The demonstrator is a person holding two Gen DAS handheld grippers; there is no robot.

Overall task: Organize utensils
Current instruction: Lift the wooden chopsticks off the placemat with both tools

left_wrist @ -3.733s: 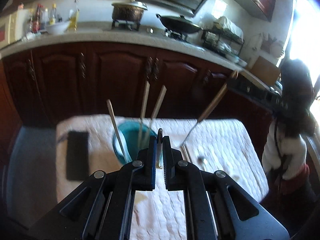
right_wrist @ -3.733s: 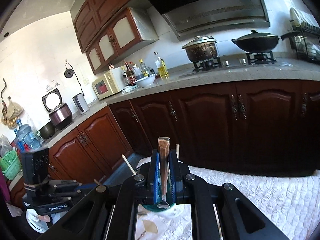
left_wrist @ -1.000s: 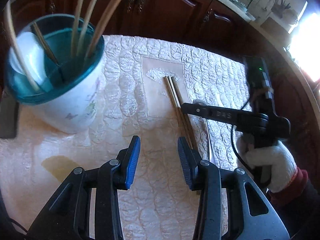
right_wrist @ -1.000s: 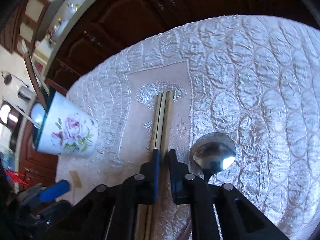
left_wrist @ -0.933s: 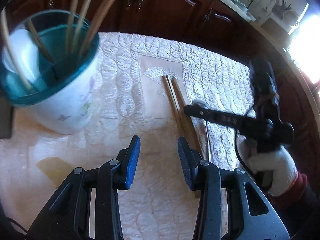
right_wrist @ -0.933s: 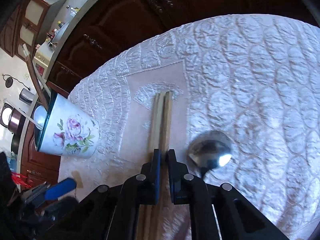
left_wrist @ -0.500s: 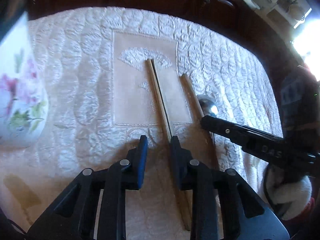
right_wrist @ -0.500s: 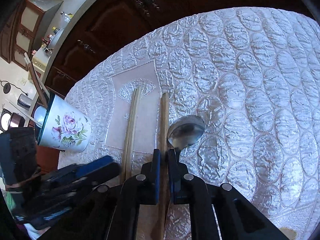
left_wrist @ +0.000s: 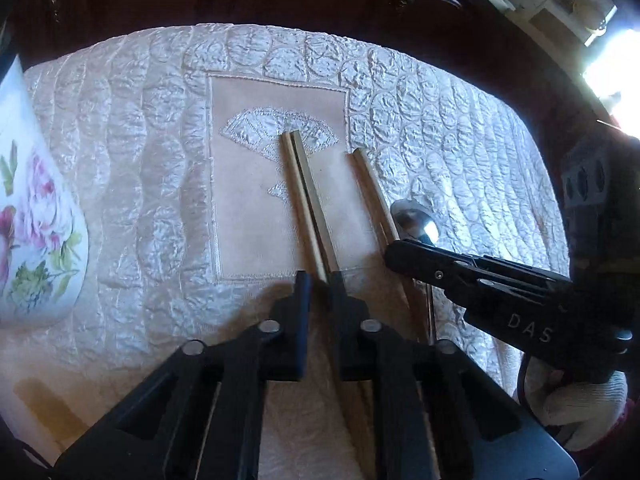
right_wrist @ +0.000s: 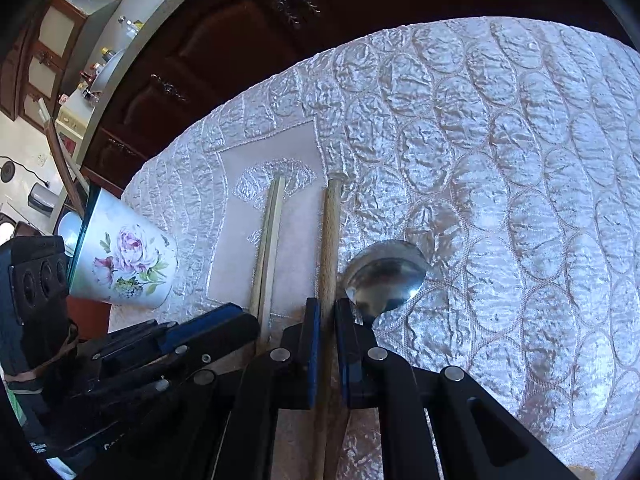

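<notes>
On the quilted tablecloth (left_wrist: 120, 160), we are closing our left tongs (left_wrist: 319, 280) on paired chopsticks (left_wrist: 306, 196), our right tongs (right_wrist: 328, 304) on a wooden stick (right_wrist: 330, 232) beside the spoon (right_wrist: 386, 272).

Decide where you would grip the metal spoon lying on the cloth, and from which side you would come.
Grip the spoon by its thin handle, not the wide rounded bowl, which the fingers would likely slip off. The handle runs back under the right gripper, close beside the wooden stick, so come from above with the fingers set across the handle, on the side away from the stick.
</notes>
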